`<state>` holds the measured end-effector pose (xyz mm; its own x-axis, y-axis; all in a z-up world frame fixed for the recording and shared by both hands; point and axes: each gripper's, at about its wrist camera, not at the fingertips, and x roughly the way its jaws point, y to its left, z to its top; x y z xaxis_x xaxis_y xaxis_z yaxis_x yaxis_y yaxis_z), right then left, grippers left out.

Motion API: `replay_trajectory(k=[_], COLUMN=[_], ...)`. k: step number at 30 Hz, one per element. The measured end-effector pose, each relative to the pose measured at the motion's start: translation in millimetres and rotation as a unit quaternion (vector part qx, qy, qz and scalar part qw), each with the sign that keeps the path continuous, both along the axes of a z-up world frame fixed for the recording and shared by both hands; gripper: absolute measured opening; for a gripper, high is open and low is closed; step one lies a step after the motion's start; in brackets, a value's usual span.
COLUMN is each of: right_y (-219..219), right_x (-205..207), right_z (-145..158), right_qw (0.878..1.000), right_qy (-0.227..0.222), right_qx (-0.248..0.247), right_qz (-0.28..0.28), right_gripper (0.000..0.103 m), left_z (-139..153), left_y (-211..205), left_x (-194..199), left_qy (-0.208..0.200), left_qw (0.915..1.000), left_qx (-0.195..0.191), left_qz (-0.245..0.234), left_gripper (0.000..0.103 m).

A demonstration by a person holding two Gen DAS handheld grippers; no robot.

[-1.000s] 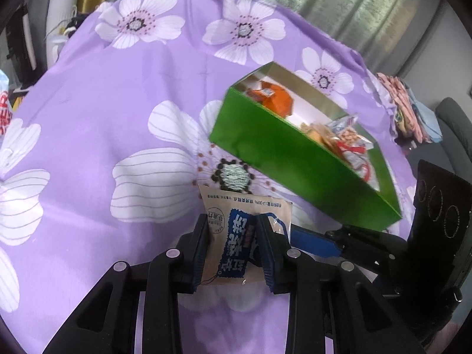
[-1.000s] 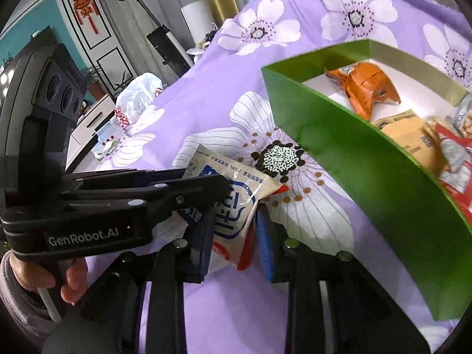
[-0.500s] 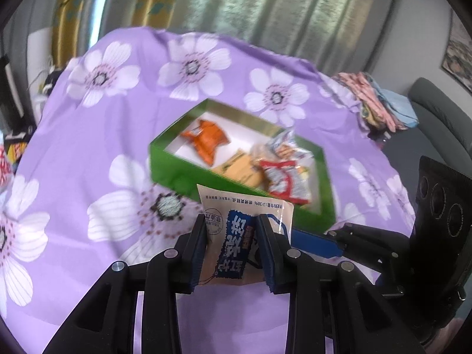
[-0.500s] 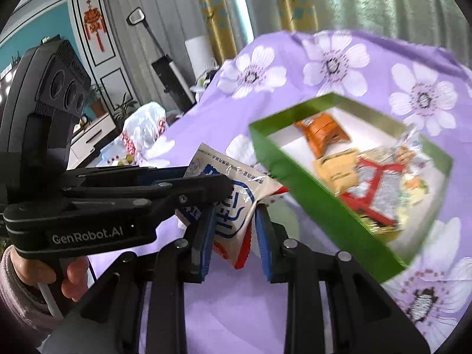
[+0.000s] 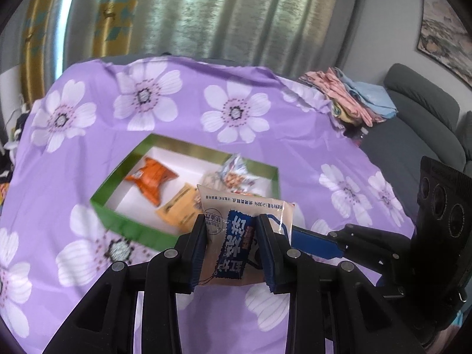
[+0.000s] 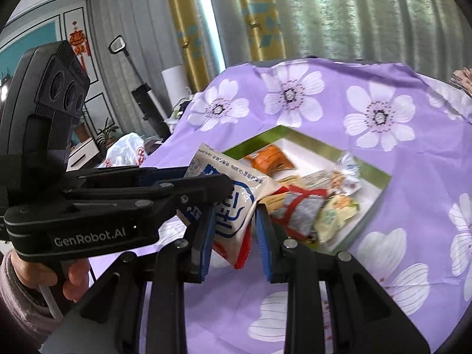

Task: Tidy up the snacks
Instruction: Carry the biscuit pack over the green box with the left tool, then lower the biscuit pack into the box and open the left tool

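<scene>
Both grippers hold one white snack packet with blue print (image 5: pixel 236 236), lifted above the purple flowered cloth. My left gripper (image 5: pixel 233 247) is shut on its lower part. My right gripper (image 6: pixel 233 230) is shut on the packet's (image 6: pixel 233 206) other edge; its blue-padded fingers (image 5: pixel 312 240) come in from the right in the left wrist view. A green box (image 5: pixel 129 227) with a white inside sits beyond and below the packet. It holds an orange packet (image 5: pixel 150 178), a tan packet (image 5: pixel 177 209) and several more snacks (image 6: pixel 312 206).
The table wears a purple cloth with white flowers (image 5: pixel 236 109). Folded clothes (image 5: pixel 348 94) lie at its far right corner, by a grey sofa (image 5: pixel 419 124). A white plastic bag (image 6: pixel 124 150) and a vacuum (image 6: pixel 141 94) stand beyond the left edge.
Both grippers have risen with the packet, from the cloth in front of the box to well above it. The box now looks smaller and lies under the packet's far edge.
</scene>
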<state>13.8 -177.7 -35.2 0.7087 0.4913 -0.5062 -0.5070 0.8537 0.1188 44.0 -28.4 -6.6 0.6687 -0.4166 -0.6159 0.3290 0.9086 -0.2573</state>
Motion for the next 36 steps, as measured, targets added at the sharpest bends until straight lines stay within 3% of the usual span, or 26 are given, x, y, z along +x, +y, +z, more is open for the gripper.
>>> replay_trajectory(k=[9,18,27,36], right_y=[-26,-27,-23,-20], right_x=[44,81,107,115], right_z=[-1,-18,-37,-39], right_qw=[0.999,0.998,0.994,0.991], right_qy=[0.020,0.053,0.084,0.097], right_qx=[-0.009,-0.029,-0.061,-0.078], right_qz=[-0.027,-0.035,-0.040,-0.040], right_gripper=[0.028,0.028,0.031,0.037], left_z=[-9,-40,-62,-65], left_y=[-27,-28,-31,-34], left_x=[45,79,99,105], left_qy=[0.018,0.060,0.094,0.103], left_qw=[0.9998,0.9981,0.9956,0.9945], left_qx=[0.000,-0.012,-0.006,0.013], left_qz=[-0.010,-0.005,0.003,0.014], left_gripper=[0.032,0.032,0.032,0.033])
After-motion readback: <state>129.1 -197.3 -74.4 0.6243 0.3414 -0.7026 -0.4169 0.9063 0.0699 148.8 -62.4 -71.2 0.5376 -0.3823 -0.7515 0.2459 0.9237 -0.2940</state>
